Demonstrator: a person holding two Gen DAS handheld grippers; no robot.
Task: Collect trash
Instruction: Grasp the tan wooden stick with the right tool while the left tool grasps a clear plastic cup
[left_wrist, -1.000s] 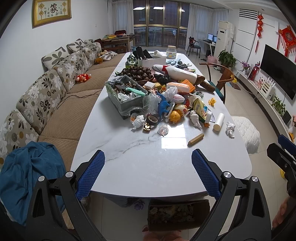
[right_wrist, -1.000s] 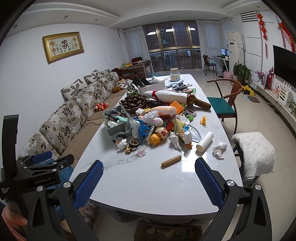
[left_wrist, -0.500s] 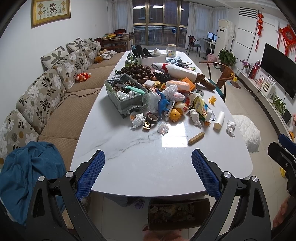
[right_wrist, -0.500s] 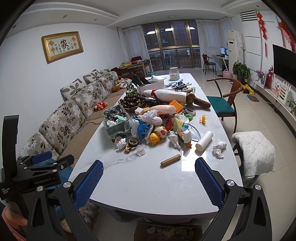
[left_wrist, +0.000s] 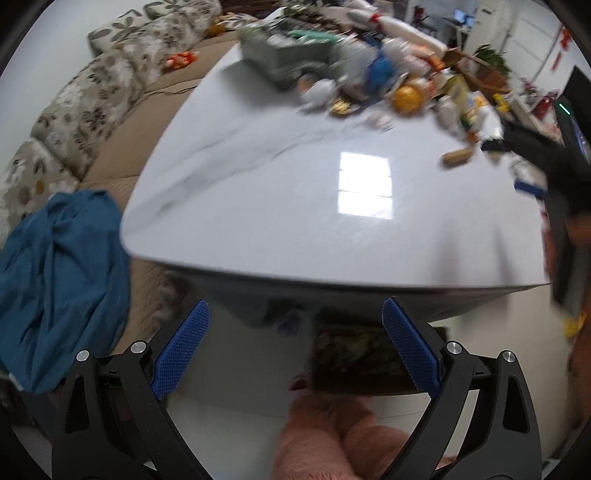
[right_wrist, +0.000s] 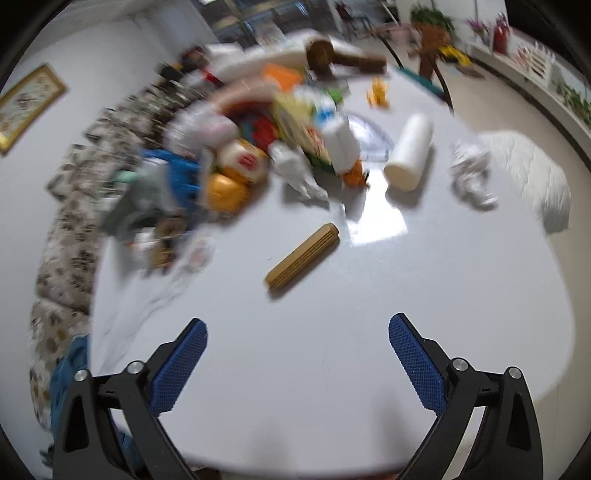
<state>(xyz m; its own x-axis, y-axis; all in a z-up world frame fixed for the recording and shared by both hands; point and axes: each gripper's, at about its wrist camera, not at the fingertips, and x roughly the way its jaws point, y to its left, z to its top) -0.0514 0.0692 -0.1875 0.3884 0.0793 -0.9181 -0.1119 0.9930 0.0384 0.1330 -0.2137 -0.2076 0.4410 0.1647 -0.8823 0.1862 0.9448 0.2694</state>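
Note:
A heap of mixed trash and toys covers the far half of the white marble table. Nearest my right gripper lies a tan ridged stick, with a white roll and a crumpled tissue beyond it. The right jaws are closing with nothing between them, above bare tabletop. My left gripper is open and empty, off the table's near edge, pointing down at a brown box of litter on the floor. The pile is blurred there, and the right gripper shows at the right edge.
A floral sofa runs along the table's left side, with a blue cloth on its near end. A person's pink-clad legs stand below the left gripper. A white cushioned stool and a wooden chair stand to the right.
Both grippers dropped and tilted downward. The right one came in over the table toward the tan stick. The left view now shows the table edge and the floor box.

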